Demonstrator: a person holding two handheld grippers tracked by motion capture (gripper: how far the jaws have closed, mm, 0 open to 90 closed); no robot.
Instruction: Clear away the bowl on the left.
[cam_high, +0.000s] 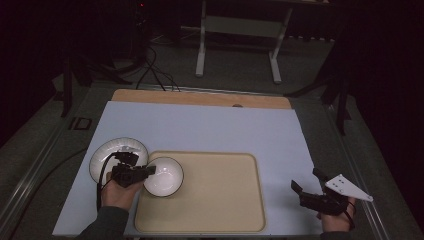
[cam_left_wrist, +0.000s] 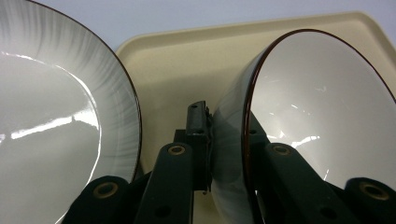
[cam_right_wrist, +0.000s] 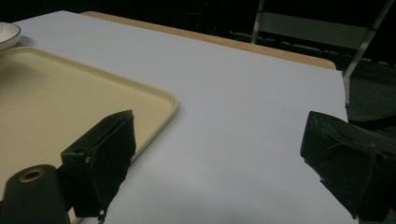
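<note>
At the far left of the high view a white plate (cam_high: 107, 152) with a dark rim lies on the pale blue table cover (cam_high: 200, 127), just beside the left edge of the beige tray (cam_high: 220, 200). The left gripper (cam_high: 148, 170), held in the person's left hand (cam_high: 119, 194), reaches over the plate's near side and pinches the rim of a white bowl (cam_high: 166, 177), which sits at the tray's near-left corner, touching or almost touching the plate. In the left gripper view the plate (cam_left_wrist: 51, 121) takes up the left side, and the bowl (cam_left_wrist: 317, 121) stands to the right with its dark rim clamped between the two black jaws, one pad against the grey outer wall and the other inside; the tray (cam_left_wrist: 187, 65) shows behind them. The rest of the tray is bare toward the middle of the table. At the right, well apart from the tray's right edge, the right gripper (cam_high: 306, 181) rests low over the blue cover in the person's right hand (cam_high: 336, 216), its grey three-cornered plate on top. In the right gripper view its jaws stand spread wide with nothing between them, the cover (cam_right_wrist: 243, 102) stretching ahead and the tray's corner (cam_right_wrist: 159, 100) at the left.
</note>
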